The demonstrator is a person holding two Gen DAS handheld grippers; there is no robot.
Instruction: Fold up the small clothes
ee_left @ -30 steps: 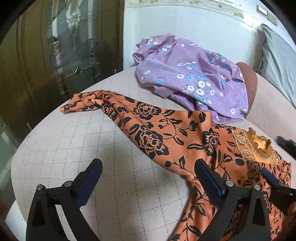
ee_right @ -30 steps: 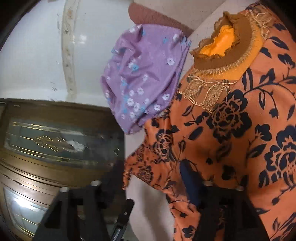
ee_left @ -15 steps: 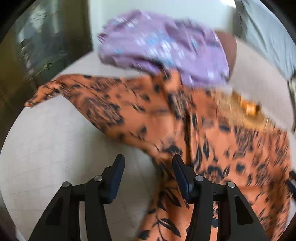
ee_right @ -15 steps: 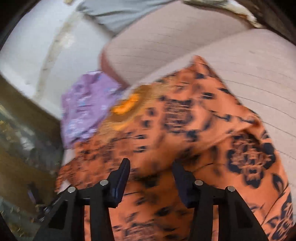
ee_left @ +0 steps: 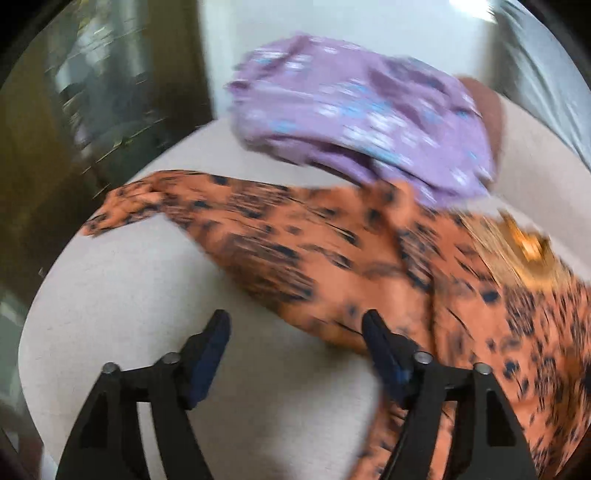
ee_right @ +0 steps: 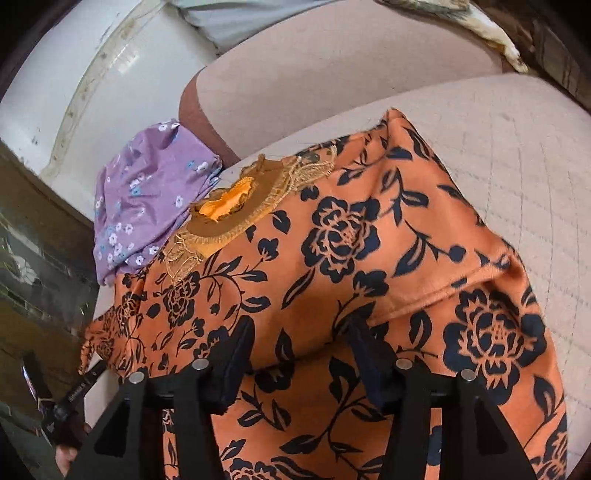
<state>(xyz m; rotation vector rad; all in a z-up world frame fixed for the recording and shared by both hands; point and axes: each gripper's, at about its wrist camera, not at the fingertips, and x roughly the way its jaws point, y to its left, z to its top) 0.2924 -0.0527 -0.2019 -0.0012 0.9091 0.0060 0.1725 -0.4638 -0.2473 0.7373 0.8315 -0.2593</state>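
An orange garment with black flowers [ee_right: 343, 240] lies spread on a pale quilted cushion [ee_right: 524, 147]; its gold embroidered neckline [ee_right: 236, 199] points to the back. In the left wrist view the garment [ee_left: 332, 251] is blurred, one sleeve [ee_left: 133, 203] stretched to the left. My left gripper [ee_left: 295, 332] is open and empty above the cushion [ee_left: 129, 314], its right finger at the garment's lower edge. My right gripper [ee_right: 299, 343] is open and empty over the garment's middle, near a folded-over edge.
A purple flowered garment [ee_left: 362, 122] lies bunched at the back, touching the orange one; it also shows in the right wrist view [ee_right: 147, 195]. A brown-edged seat back [ee_right: 332, 66] and grey pillow [ee_right: 240, 18] stand behind. Dark wooden doors [ee_left: 74, 92] stand left.
Both grippers have swung fast. The left one narrowed, then widened again, and now faces the sleeve. The right one turned from the neckline side to over the garment's middle. Nothing was taken hold of.
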